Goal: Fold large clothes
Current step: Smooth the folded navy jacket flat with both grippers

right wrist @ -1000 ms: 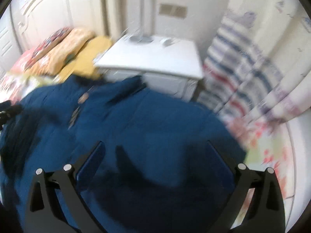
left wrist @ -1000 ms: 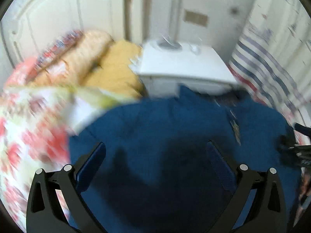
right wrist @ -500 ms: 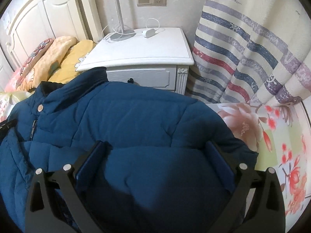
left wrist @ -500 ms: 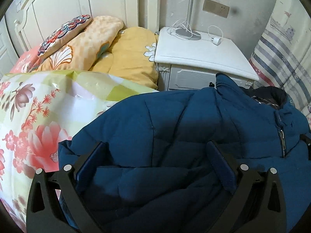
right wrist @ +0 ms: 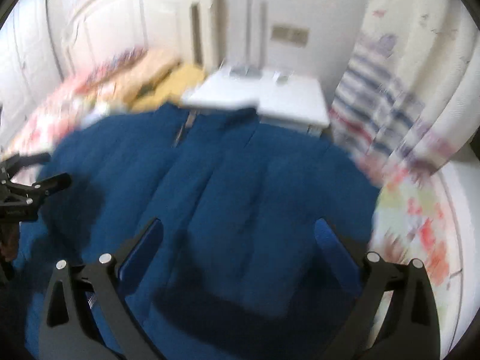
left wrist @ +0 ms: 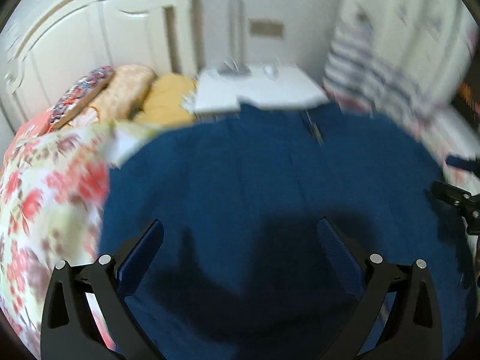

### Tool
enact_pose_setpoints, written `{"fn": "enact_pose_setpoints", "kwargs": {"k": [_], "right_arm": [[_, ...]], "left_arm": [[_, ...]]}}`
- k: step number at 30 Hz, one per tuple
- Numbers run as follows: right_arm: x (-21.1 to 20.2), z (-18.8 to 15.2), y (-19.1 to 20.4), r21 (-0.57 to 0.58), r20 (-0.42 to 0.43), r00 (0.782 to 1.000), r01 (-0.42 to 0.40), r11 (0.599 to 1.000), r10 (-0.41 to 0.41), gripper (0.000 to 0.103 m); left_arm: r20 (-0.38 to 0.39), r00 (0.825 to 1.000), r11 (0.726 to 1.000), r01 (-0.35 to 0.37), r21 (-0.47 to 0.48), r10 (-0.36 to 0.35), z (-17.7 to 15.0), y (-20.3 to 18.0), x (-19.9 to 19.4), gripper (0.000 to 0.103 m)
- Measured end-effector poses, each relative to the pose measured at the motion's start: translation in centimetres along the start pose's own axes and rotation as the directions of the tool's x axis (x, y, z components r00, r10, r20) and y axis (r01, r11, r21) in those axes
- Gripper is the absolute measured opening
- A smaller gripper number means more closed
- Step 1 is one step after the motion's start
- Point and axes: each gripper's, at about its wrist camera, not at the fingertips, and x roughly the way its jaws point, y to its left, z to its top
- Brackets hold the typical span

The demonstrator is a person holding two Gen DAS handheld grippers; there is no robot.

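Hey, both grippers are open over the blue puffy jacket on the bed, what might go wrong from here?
1. Both views are motion-blurred, so a grab by the left gripper or right gripper may miss the hem.
2. The blue quilted jacket is thick; open jaws might pinch only one layer.
3. Its collar lies close to the white nightstand and could drag against it.
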Motion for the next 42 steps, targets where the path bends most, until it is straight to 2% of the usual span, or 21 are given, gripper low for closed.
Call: {"fn": "enact_pose_setpoints", "kwargs": {"k": [1,3,6,7,9,11,13,15,17,18,19,21,23,26,29,31,33,34,37,39,42], "right_arm": [[1.3,-0.9,0.7,-0.011,-0.034,0.999,0.021,1.000,-0.021,0.100],[2.0,-1.8,0.9,-0.009,0.016,0.999,0.051,0.999,-0.051,0.101],[1.5,-1.4,0.6,0.062,-0.047,0.998,0.054,0.997,-0.051,0.100],[0.5,-1.3,0.5,0.096,-0.065,0.997,0.049,0.994,-0.043,0.100],[-2.7,-2.1,1.0,0.112,-0.002,1.000,0.002,0.994,-0.002,0.100],[-4.8,-3.5,1.9,0.084,0.027,1.000,-0.013,0.996,0.010,0.100],[-5.4,-5.5,3.0,0.051,0.002,0.999,-0.037,0.998,0.037,0.100],[-4.7,-7.3,4.2,0.004,-0.050,0.998,-0.034,0.999,0.034,0.100],[-2.6,-8.8,4.9,-0.031,-0.119,0.993,0.020,0.999,-0.024,0.101],[-2.2,-9.4,4.8,-0.012,-0.089,0.996,0.005,1.000,-0.006,0.101],[-2.1,-9.7,4.7,0.007,-0.074,0.997,-0.008,1.000,0.009,0.101],[-2.2,-9.7,4.4,0.027,-0.105,0.994,-0.009,1.000,0.012,0.101],[-3.1,-9.8,4.5,0.048,-0.140,0.990,0.008,0.999,-0.002,0.100],[-6.7,-11.3,4.9,0.050,-0.067,0.997,-0.042,0.998,0.045,0.100],[-8.4,-14.0,5.3,0.044,-0.056,0.996,-0.062,0.997,0.064,0.100],[-7.0,-15.8,5.6,0.019,-0.109,0.993,-0.039,0.999,0.041,0.101],[-6.8,-16.5,6.0,-0.024,-0.062,0.998,-0.012,1.000,0.010,0.101],[-6.9,-16.6,5.9,-0.010,-0.071,0.997,-0.014,1.000,0.013,0.101],[-7.9,-16.3,6.4,0.009,-0.109,0.993,0.041,0.999,-0.040,0.100],[-10.0,-17.2,7.7,-0.022,-0.057,0.998,0.006,1.000,-0.007,0.100],[-10.3,-19.3,9.7,-0.092,-0.067,0.998,-0.002,0.996,-0.004,0.100]], "left_arm": [[-0.029,0.999,0.999,-0.036,0.040,0.037,-0.9,-1.0,1.1,0.099],[0.012,0.998,0.996,-0.068,0.049,0.068,-2.0,-1.7,1.9,0.099],[-0.045,0.997,0.998,-0.066,-0.017,0.066,-1.9,-0.9,1.6,0.099],[-0.062,0.996,0.997,-0.072,-0.040,0.070,-1.9,-0.6,1.0,0.098],[-0.020,0.999,0.997,-0.039,-0.074,0.038,-2.6,-0.8,-2.1,0.098],[0.032,0.999,0.998,-0.008,-0.056,0.010,-4.1,-1.4,-5.1,0.098],[0.031,0.999,1.000,-0.009,-0.017,0.009,-6.3,-2.5,-6.8,0.098],[-0.002,1.000,1.000,0.000,0.011,0.000,-8.3,-3.5,-6.5,0.098],[-0.061,0.998,0.999,-0.030,0.039,0.032,-9.7,-4.3,-4.7,0.099],[-0.091,0.995,0.999,-0.035,0.040,0.039,-10.2,-4.4,-3.5,0.099],[-0.079,0.997,0.999,-0.023,0.029,0.025,-10.5,-4.2,-3.1,0.099],[-0.077,0.997,1.000,0.021,-0.008,-0.022,-10.5,-3.2,-3.0,0.099],[-0.097,0.995,0.999,-0.023,-0.030,0.020,-10.4,-2.5,-3.7,0.099],[-0.033,0.999,0.998,-0.045,-0.047,0.043,-11.6,-2.0,-6.9,0.098],[-0.034,0.998,0.997,-0.061,-0.040,0.060,-13.9,-1.7,-8.3,0.098],[-0.066,0.993,0.995,-0.101,-0.014,0.100,-15.5,-1.7,-7.2,0.099],[-0.057,0.996,0.996,-0.073,-0.056,0.070,-15.7,-0.9,-7.0,0.099],[-0.070,0.995,0.995,-0.073,-0.069,0.068,-15.5,-0.8,-6.8,0.099],[-0.060,0.985,0.984,-0.167,-0.063,0.164,-15.5,-1.7,-8.4,0.098],[-0.015,0.989,0.988,-0.147,-0.036,0.147,-16.4,-2.9,-10.4,0.098],[0.025,0.995,0.995,-0.094,0.044,0.093,-18.7,-5.5,-12.7,0.098]]}}
